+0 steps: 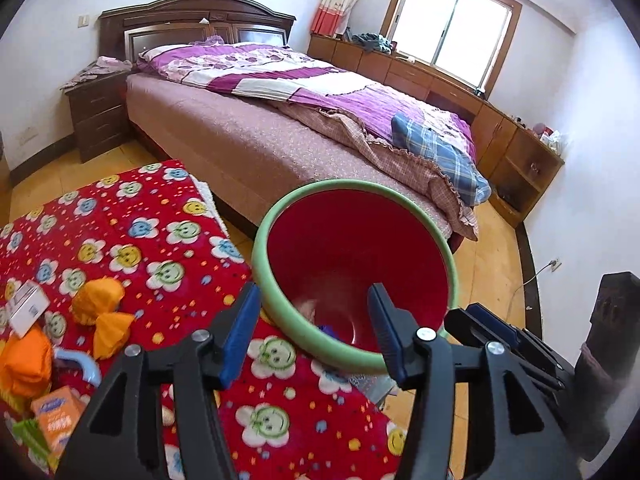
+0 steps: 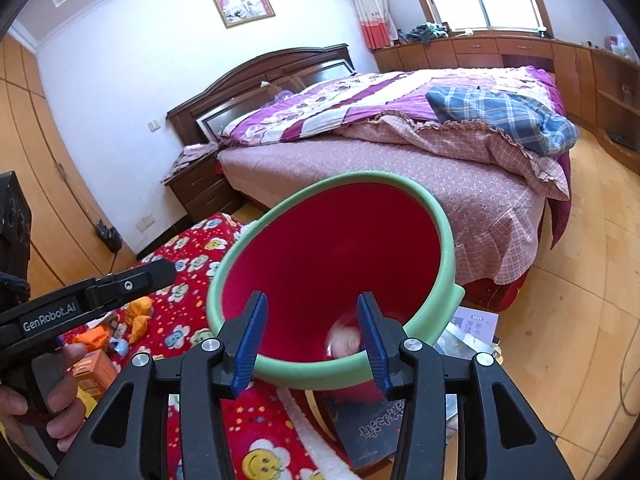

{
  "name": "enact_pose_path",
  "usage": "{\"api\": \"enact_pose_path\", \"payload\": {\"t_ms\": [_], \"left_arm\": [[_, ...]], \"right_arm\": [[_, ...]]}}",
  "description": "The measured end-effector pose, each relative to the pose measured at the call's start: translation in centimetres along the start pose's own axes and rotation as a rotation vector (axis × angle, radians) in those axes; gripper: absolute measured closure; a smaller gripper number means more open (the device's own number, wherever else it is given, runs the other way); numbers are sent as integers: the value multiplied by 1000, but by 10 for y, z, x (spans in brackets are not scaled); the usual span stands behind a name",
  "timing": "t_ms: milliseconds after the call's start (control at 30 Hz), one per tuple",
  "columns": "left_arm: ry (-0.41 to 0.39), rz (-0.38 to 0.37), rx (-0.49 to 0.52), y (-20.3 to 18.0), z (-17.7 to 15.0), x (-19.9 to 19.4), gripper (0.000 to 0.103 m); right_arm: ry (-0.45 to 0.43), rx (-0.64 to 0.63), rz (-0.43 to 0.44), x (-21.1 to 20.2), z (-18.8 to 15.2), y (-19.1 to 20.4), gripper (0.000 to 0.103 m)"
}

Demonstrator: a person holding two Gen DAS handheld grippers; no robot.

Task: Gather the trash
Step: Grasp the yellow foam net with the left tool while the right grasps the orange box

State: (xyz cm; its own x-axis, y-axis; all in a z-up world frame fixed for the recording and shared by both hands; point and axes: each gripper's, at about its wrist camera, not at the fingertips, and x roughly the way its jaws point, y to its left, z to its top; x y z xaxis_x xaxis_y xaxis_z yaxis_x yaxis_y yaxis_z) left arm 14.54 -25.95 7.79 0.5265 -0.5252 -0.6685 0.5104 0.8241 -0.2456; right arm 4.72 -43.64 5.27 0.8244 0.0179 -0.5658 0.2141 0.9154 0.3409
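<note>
— Filling most of the room is a bed [image 1: 304, 120] with a dark wooden headboard and a purple patterned quilt; wooden cabinets [image 1: 440, 80] are running along the wall under the window [image 1: 452, 24]. What is lying nearer?

— A red cloth with smiling flowers [image 1: 132, 240] is covering the low surface, and the bin [image 1: 450, 264], red inside with a green rim, is standing at its edge, beside the bed.

— Where is the bin sitting relative to the tools?

— The left gripper [image 1: 312, 316] is hovering over the bin's near rim, jaws spread, nothing between them. The right gripper [image 2: 312, 324] is doing the same, jaws parted, pinching nothing; a blurred pale scrap [image 2: 344, 340] is showing inside the bin between its fingers.

— And the other rubbish?

— Orange wrappers [image 1: 102, 312], a white box [image 1: 28, 304] and an orange carton [image 1: 56, 412] are lying on the cloth, left of the left gripper.

— Any writing?

— "GenRobot.AI" is showing on the left gripper's body in the right view, a hand [image 2: 52, 404] gripping its handle. A dark book [image 2: 372, 428] below the bin is bearing characters too tilted to read.
</note>
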Motion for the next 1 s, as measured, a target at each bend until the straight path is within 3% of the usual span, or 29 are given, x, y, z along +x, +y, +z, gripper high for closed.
{"api": "enact_pose_path", "payload": {"t_ms": [633,1000], "left_arm": [[-11,146,-173,76,-62,-81,47],[57,265,-222,114,-109,-96,43]], "right_arm": [[41,-38,59,-25,-29,54,34],[87,-70,86,-25,-51,76,32]]}}
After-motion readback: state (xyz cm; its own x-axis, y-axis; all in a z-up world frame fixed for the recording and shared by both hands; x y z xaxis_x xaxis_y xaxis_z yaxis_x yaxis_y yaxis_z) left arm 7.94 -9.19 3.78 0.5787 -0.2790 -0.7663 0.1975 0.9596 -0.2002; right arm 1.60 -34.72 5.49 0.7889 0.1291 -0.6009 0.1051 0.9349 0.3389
